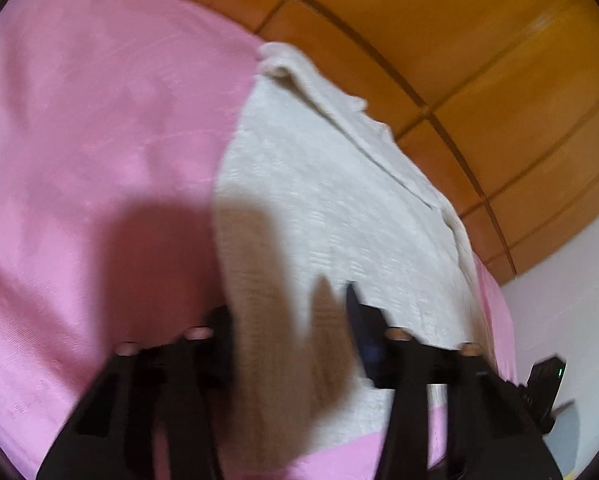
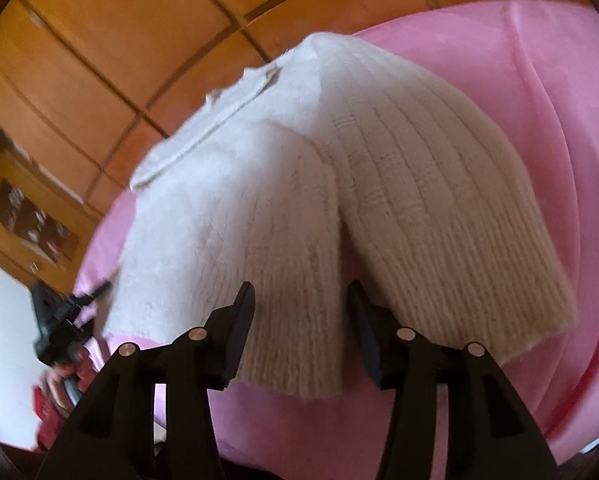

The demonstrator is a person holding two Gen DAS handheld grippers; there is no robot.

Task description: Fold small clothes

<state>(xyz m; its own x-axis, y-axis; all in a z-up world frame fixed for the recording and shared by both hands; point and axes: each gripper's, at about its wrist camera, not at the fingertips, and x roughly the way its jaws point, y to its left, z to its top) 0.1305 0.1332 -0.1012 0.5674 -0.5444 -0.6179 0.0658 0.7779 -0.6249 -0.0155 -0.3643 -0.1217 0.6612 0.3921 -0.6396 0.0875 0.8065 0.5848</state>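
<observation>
The sweater (image 2: 339,184) is a cream rib-knit, lying flat on a pink sheet (image 2: 539,120) that covers the bed, with a wooden wardrobe (image 2: 119,40) behind it at twelve o'clock. In the right wrist view its hem edge sits at six o'clock, a sleeve folded over the body toward four o'clock.

It looks light, thick and very soft: no stiffness, so any lifted part will droop and stretch. The fuzzy ribbed surface should give good friction, little risk of slipping, though a shallow pinch may catch only the top layer. Best hold, in my judgement, is on the doubled hem or the cuff, where the knit is dense, taking both layers.

The right hand-held gripper (image 2: 301,316) has its fingers apart, hem between them but not visibly pressed. The left hand-held gripper (image 1: 289,332) is blurred; its fingers stand apart over the sweater's (image 1: 339,200) near edge at six o'clock, and I cannot tell whether they pinch the cloth. It also shows at nine o'clock in the right view.
</observation>
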